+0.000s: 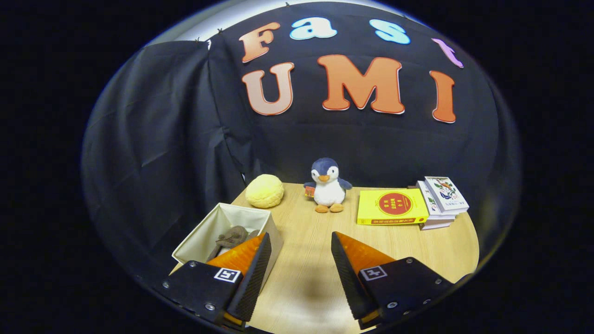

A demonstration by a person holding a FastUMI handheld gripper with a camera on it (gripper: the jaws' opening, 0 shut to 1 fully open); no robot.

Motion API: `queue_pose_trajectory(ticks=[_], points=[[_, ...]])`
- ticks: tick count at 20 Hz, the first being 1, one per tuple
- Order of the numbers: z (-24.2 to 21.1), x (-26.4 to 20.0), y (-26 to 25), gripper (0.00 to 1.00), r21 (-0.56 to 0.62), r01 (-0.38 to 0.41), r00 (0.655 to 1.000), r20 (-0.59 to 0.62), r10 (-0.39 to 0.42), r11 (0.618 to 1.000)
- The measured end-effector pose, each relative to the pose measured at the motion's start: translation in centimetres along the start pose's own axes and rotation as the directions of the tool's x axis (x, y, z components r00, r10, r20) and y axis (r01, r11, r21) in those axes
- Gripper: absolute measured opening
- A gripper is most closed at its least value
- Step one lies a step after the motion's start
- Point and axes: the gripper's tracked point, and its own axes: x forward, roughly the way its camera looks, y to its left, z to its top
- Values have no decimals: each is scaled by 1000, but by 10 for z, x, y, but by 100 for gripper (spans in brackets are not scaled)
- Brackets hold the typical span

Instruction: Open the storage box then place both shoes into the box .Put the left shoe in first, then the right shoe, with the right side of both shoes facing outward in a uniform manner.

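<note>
An open beige fabric storage box [209, 227] stands on the wooden table [306, 264] just beyond and partly behind my left finger. Inside it lies a brown-grey shoe [230, 238]; the left finger hides part of the box's inside, so I cannot tell how many shoes it holds. My gripper [300, 241] hovers above the table to the right of the box, open, with bare tabletop between its fingers.
At the back of the table sit a yellow round plush [264, 190], a penguin plush [327, 186], a yellow book [392, 207] and a small stack of books [441, 202]. Black cloth walls close the booth behind and to the left.
</note>
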Motion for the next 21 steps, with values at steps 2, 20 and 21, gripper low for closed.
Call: queue_pose_trajectory(ticks=[2,20,21], points=[[7,-12,-27,79,13,26,999,37,-27,1000],[92,-95,-148,97,-91,49,905,425,-6,995],[97,-97,-151,97,-98,54,896,445,-4,994]])
